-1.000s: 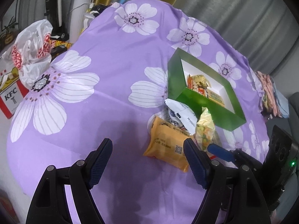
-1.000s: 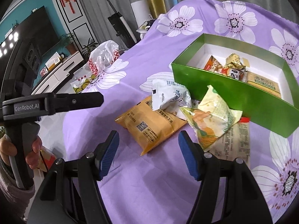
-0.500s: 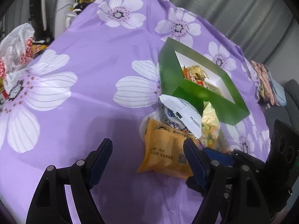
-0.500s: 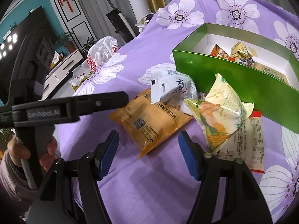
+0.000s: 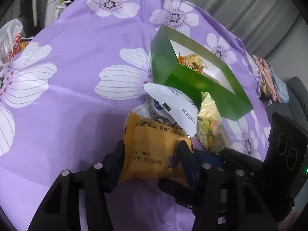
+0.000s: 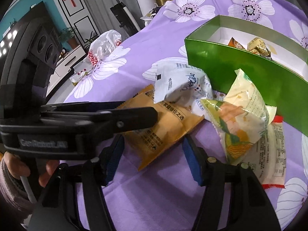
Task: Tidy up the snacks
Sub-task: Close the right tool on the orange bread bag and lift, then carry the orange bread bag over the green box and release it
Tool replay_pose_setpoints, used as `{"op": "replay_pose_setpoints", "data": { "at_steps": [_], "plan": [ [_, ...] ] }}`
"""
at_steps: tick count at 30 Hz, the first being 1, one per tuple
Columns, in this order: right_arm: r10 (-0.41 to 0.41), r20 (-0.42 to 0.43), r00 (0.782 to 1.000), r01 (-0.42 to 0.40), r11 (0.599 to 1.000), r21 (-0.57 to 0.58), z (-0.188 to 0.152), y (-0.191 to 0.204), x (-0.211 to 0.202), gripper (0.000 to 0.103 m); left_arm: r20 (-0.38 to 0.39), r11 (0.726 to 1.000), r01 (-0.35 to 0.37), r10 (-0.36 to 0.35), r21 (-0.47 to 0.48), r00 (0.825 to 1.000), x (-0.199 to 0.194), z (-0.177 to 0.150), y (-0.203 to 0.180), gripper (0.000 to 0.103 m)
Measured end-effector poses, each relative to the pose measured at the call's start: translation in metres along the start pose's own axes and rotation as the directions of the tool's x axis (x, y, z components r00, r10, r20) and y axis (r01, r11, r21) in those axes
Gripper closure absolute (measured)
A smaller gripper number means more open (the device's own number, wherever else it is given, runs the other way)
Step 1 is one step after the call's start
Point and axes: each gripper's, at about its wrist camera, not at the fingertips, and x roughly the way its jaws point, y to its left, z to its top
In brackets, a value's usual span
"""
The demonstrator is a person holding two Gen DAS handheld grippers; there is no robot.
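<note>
On the purple flowered tablecloth [image 5: 80, 88], our left tongs [image 5: 152, 159] pinch the orange snack packet [image 5: 154, 154], our right tongs [image 6: 154, 154] gape wide beside it, and the green box [image 6: 227, 65] holds few candies while three packets wait outside.

You get soft, even indoor light on the purple cloth [image 5: 77, 88], with faint shadows just beside the green box [image 5: 202, 84], whose glossy wall shows mild glare. Fisheye bending darkens both views' corners, and things far from the box look slightly soft.
</note>
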Motion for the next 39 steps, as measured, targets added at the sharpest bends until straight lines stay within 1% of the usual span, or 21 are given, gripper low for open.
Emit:
{"op": "replay_pose_setpoints", "data": {
  "at_steps": [2,3,4,6,9,12,15,23,29,35,39],
  "plan": [
    [-0.001,-0.005,1.0,0.001,1.0,-0.012,0.001,0.0,0.001,0.047,0.014,1.0,-0.015,0.014,0.009,1.0,-0.001,0.0,-0.003,0.055],
    [-0.01,-0.01,1.0,0.009,1.0,-0.027,0.001,0.0,0.001,0.052,0.013,1.0,-0.009,0.009,0.001,1.0,-0.001,0.0,-0.003,0.055],
    [-0.02,-0.013,1.0,0.02,0.999,-0.044,0.001,0.002,0.002,0.056,0.011,1.0,-0.005,0.005,-0.004,1.0,0.0,0.0,-0.003,0.055],
    [-0.015,-0.016,1.0,0.014,0.999,-0.05,0.001,0.0,0.001,0.06,0.008,1.0,0.0,0.001,-0.016,1.0,0.001,-0.001,-0.004,0.056],
    [-0.017,-0.009,1.0,0.017,0.999,-0.043,0.0,0.0,-0.001,0.064,0.009,1.0,-0.01,0.01,-0.002,1.0,-0.001,-0.002,-0.008,0.056],
    [-0.016,0.001,1.0,0.016,1.0,-0.025,-0.005,0.0,-0.008,0.064,0.006,1.0,-0.019,0.019,0.003,1.0,-0.005,-0.006,-0.016,0.056],
    [-0.033,0.015,0.999,0.033,0.999,-0.033,-0.013,0.004,-0.021,0.064,0.005,1.0,0.003,-0.003,-0.012,1.0,-0.011,-0.013,-0.026,0.056],
    [-0.05,0.058,0.997,0.05,0.999,0.005,-0.034,-0.002,-0.07,0.064,0.015,0.998,0.051,-0.051,0.029,0.999,-0.027,-0.025,-0.068,0.056],
    [-0.092,0.104,0.99,0.091,0.996,0.021,-0.047,-0.008,-0.103,0.065,0.021,0.993,0.079,-0.081,0.09,0.996,-0.033,-0.028,-0.102,0.056],
    [-0.122,0.169,0.978,0.118,0.992,0.036,-0.05,-0.015,-0.134,0.065,0.048,0.984,0.081,-0.09,0.157,0.995,-0.042,-0.025,-0.132,0.056],
    [-0.136,0.203,0.97,0.13,0.991,0.04,-0.051,-0.021,-0.147,0.065,0.061,0.98,0.076,-0.089,0.181,0.994,-0.045,-0.021,-0.148,0.056]
  ]
}}
